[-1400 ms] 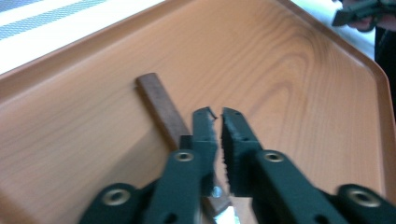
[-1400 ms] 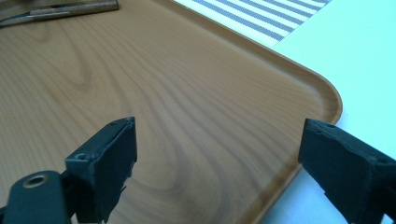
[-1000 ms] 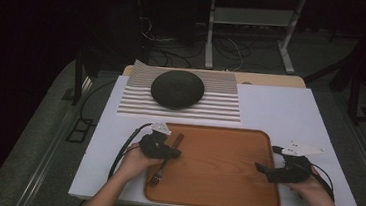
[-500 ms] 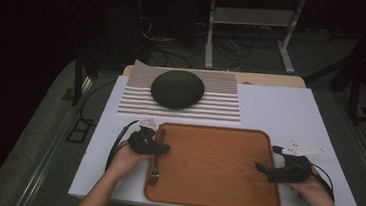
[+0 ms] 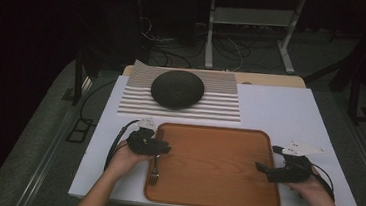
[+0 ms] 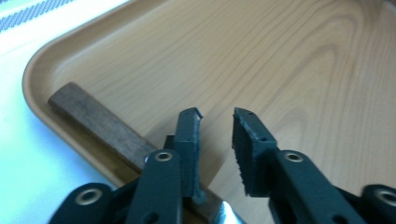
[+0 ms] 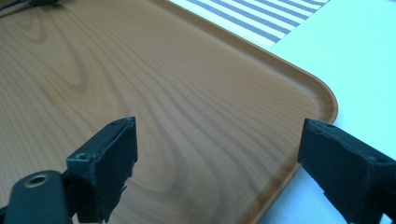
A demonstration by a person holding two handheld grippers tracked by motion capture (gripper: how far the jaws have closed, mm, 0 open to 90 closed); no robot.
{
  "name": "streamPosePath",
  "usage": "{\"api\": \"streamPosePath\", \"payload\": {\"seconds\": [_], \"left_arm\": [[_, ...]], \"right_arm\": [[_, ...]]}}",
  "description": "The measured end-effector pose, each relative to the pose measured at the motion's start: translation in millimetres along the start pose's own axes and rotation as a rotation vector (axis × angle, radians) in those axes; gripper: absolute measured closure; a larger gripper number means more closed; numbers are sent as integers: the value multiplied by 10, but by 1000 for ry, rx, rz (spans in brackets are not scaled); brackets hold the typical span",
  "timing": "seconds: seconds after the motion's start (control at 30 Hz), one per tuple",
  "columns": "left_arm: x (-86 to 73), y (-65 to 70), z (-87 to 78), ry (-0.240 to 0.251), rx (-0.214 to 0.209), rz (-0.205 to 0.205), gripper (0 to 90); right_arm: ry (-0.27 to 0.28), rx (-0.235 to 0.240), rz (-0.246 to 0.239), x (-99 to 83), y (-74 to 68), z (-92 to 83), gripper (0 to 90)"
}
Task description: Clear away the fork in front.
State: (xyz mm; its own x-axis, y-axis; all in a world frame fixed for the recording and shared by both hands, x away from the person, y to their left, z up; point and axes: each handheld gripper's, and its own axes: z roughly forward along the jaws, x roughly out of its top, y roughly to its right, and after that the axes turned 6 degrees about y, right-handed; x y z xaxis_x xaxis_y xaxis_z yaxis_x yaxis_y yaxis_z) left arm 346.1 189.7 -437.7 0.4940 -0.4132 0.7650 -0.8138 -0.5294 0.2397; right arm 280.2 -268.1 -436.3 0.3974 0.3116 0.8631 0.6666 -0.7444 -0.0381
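Note:
A fork (image 5: 155, 170) with a dark wooden handle (image 6: 88, 114) lies flat along the left rim of the wooden tray (image 5: 219, 129), tines toward the person. My left gripper (image 5: 164, 149) hovers just above the handle. Its jaws have just been opening, and in the left gripper view (image 6: 217, 116) the narrow gap between them shows bare tray (image 6: 280, 70), while the handle runs under the left jaw. My right gripper (image 5: 261, 169) rests at the tray's right edge, open wide with nothing between its jaws (image 7: 217, 135) but the tray's surface (image 7: 140, 70).
A dark domed bowl (image 5: 177, 89) sits upside down on a striped mat (image 5: 220, 109) behind the tray, on a white table (image 5: 281, 106). A corner of the mat (image 7: 261, 14) appears in the right gripper view. Cables and a stand's legs lie on the floor beyond.
The left gripper shifted left with the fork, which went from tilted across the tray's corner to lying along the left rim. Its jaws have parted and let go. The right gripper stayed put.

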Motion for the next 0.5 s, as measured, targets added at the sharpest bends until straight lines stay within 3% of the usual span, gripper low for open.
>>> {"api": "streamPosePath", "payload": {"seconds": [0.27, 0.5], "left_arm": [[49, 96, -118, 81, -5, 34, 521], [60, 152, -295, 162, 25, 40, 342]], "right_arm": [[1, 0, 1, 0, 0, -5, 121], [6, -1, 7, 1, 5, -20, 121]]}}
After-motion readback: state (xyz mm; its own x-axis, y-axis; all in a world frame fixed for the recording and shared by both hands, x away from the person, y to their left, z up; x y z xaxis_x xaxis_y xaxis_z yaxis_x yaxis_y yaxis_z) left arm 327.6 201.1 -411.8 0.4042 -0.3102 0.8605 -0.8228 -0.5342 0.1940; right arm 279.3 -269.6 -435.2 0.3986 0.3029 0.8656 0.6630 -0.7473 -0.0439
